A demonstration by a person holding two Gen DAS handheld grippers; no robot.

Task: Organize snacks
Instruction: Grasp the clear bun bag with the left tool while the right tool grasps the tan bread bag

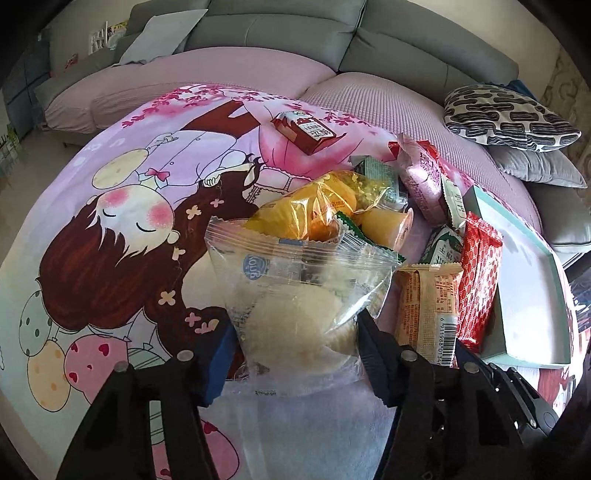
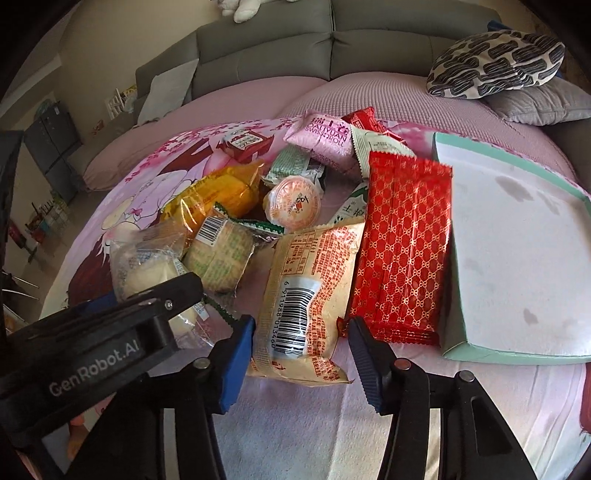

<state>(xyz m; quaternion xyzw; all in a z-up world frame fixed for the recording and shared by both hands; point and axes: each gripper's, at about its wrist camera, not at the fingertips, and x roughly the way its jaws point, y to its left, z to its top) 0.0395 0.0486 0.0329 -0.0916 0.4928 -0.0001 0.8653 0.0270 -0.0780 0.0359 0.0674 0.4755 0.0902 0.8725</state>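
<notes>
Lying on the cartoon blanket (image 2: 155, 177): about eleven wrapped snacks, among them one red patterned packet (image 2: 402, 251), one beige barcoded packet (image 2: 306, 288), one pink Swiss roll (image 2: 325, 140) and one jelly cup (image 2: 295, 205); one tray (image 2: 517, 258) is sitting beside them.

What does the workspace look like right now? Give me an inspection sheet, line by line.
Surface: cartoon-print cloth spread over a pink sofa cover.
Job's things: snack pile; clear-wrapped cake, beige barcode packet, red patterned packet, yellow packet, jelly cup, pink Swiss roll, red carton lying apart.
Tray: mint-rimmed tray, nothing in it.
Clutter: nothing seen.
Grippers: left gripper straddles the clear-wrapped cake, pads at its wrapper; right gripper straddles the beige barcode packet, a firm grip not certain.
Cables: nothing seen.
Surroundings: grey sofa back, patterned cushion, grey cushion.
</notes>
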